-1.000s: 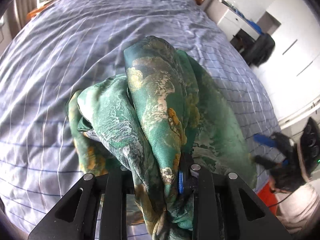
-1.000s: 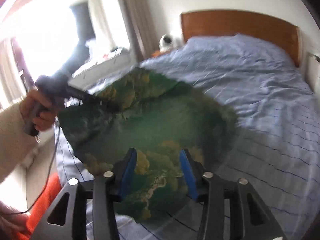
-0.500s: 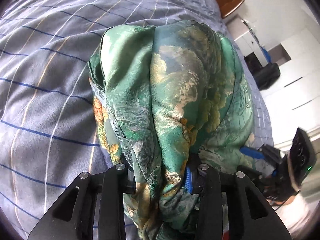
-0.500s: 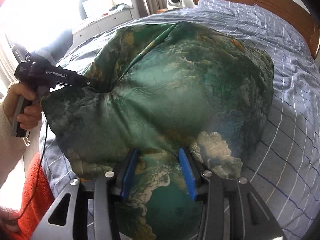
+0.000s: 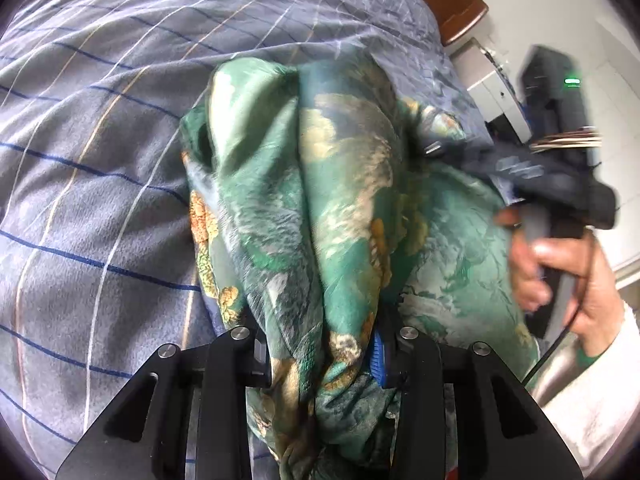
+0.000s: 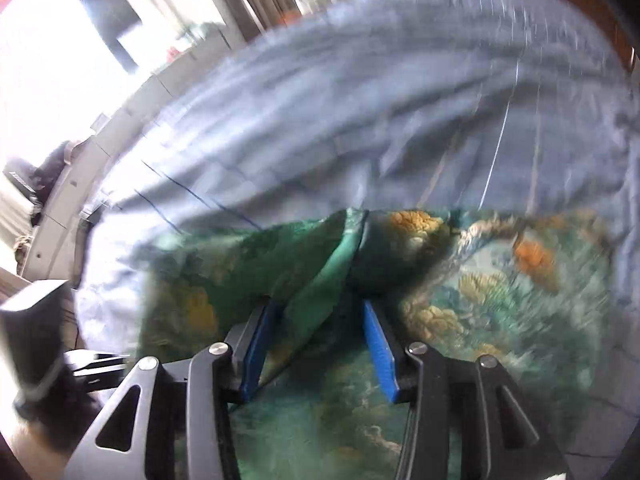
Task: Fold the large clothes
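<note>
A green patterned garment (image 5: 312, 208) is bunched on the checked blue-grey bedspread (image 5: 92, 168). In the left wrist view, a thick gathered fold is clamped between the fingers of the left gripper (image 5: 320, 354) at 6 o'clock. The right gripper (image 6: 316, 348) is seen with blue pads (image 6: 378, 350) set apart and opening; a green fold runs between them, pressed against neither pad. At 3 o'clock in the left view, the right gripper's handle is held by a hand (image 5: 560, 276) in a white sleeve (image 5: 592, 400). The right view is blurred.
</note>
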The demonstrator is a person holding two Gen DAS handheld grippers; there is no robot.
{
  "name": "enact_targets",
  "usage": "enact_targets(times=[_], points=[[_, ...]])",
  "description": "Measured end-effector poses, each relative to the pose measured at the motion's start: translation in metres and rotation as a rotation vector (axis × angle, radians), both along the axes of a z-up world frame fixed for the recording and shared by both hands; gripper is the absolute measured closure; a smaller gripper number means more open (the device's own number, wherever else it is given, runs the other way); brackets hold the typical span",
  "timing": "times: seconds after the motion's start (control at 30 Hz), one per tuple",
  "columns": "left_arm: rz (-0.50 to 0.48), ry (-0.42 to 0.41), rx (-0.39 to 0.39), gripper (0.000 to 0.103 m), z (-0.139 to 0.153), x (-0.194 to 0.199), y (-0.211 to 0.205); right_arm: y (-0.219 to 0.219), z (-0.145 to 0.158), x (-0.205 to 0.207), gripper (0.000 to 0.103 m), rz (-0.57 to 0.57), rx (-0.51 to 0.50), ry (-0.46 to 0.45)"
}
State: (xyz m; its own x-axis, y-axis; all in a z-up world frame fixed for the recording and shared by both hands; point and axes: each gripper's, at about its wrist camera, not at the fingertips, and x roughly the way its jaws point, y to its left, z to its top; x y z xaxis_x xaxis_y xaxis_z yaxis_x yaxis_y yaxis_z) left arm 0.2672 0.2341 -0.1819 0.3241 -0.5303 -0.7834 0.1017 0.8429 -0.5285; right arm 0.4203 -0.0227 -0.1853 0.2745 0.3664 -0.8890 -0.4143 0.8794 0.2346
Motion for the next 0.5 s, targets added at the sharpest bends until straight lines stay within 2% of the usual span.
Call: enact_targets(times=[0.1, 0.23, 0.4, 0.5], points=[[0.016, 0.015, -0.022, 0.066, -0.007, 0.004, 0.003, 0.003, -0.014, 0.000, 0.056, -0.012, -0.024, -0.026], [0.012, 0.019, -0.027, 0.066, -0.007, 0.004, 0.002, -0.002, -0.015, -0.004, 0.057, -0.029, 0.015, -0.048], [0.004, 0.004, 0.002, 0.065, 0.000, 0.001, -0.003, -0.012, 0.022, -0.031, 0.057, -0.026, -0.012, -0.094], [0.005, 0.001, 0.005, 0.065, 0.001, 0.003, -0.005, -0.030, 0.051, -0.069, 0.057, 0.014, 0.034, -0.118]])
